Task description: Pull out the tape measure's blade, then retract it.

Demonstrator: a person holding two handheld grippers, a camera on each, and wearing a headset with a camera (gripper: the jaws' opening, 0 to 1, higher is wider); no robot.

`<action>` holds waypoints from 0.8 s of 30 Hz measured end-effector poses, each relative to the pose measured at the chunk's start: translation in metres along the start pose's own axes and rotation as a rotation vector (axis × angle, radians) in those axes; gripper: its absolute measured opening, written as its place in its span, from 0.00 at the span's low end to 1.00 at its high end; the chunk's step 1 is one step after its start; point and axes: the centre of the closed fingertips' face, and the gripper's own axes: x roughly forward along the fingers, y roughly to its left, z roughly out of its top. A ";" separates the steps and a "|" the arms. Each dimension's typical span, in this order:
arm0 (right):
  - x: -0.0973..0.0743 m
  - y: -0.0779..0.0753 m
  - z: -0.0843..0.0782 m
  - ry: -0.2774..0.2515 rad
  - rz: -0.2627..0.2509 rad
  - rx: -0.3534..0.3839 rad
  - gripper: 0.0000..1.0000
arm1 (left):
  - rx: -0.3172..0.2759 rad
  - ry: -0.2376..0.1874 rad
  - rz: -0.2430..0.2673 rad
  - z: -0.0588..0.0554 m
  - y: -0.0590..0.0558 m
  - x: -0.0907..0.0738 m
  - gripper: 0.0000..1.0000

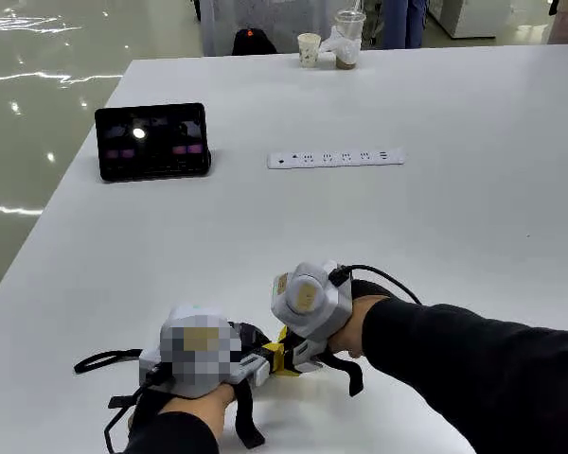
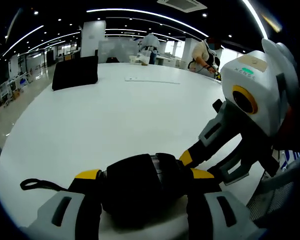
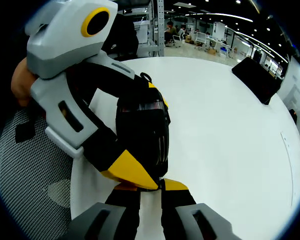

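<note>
Down at the near edge of the bench (image 1: 435, 189), the left gripper (image 2: 143, 176) has its jaws spread moderately and clamped on the black tape measure (image 2: 140, 196), one yellow-tipped jaw on each side of the case. The right gripper (image 3: 151, 187) has its jaws drawn narrow, with just a slit of white bench between them. Their yellow tips meet at the near edge of the case. Which part they pinch there is hard to make out; a small dark bit sits between the tips.

In the left gripper view the case lies with its long side across the jaws. Its black strap (image 2: 39, 185) trails off to the left onto the bench, and its other end faces the right gripper, which reaches in from the right. In the right gripper view the case stands end-on, its long axis running away from the jaws, held from the left by the other gripper.

From the head view the two grippers sit close together, tips touching the case between them. The case itself is mostly covered by the gripper bodies and the person's hands. How much blade is out cannot be told.

Farther back on the bench lie a dark tablet (image 1: 152, 142), a white power strip (image 1: 336, 158) and two cups (image 1: 309, 49) — well apart from the work.
</note>
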 end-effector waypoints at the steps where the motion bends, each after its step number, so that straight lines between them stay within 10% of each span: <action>1: 0.000 0.000 0.000 -0.001 -0.002 -0.001 0.13 | 0.000 0.003 0.000 0.000 0.000 0.000 0.65; 24: -0.014 -0.003 -0.005 -0.032 -0.057 0.034 0.16 | -0.060 0.005 -0.045 0.009 0.000 -0.001 0.65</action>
